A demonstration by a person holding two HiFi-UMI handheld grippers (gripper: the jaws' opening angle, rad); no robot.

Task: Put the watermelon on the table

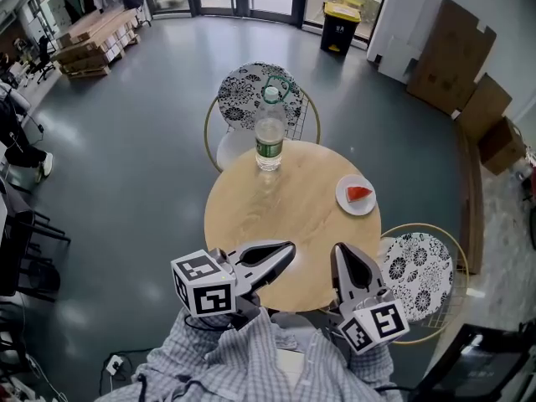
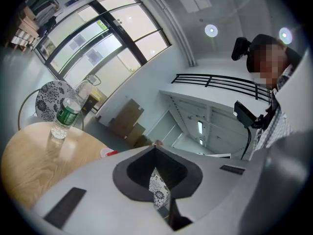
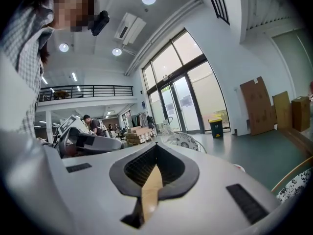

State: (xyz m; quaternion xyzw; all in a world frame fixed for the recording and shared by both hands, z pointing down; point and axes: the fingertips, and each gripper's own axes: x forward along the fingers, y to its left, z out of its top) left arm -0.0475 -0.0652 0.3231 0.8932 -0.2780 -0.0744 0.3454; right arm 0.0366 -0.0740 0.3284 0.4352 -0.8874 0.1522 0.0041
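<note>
A red watermelon slice [image 1: 359, 193] lies on a small white plate [image 1: 345, 199] at the right side of the round wooden table [image 1: 293, 216]. Both grippers hover over the table's near edge, well short of the plate. My left gripper [image 1: 290, 247] points right, its jaws shut with nothing between them. Beside it, my right gripper [image 1: 337, 249] points away from me and is also shut and empty. In the left gripper view the closed tips [image 2: 155, 146] hide most of the plate [image 2: 108, 152]. The right gripper view shows its closed tips [image 3: 156, 145] and a sliver of table through the gap behind them.
A clear water bottle [image 1: 270, 132] with a green label stands at the table's far side. Two wire chairs with patterned cushions stand at the far side [image 1: 251, 90] and at the right [image 1: 419, 262]. Cardboard boxes [image 1: 456, 57] lean on the right wall.
</note>
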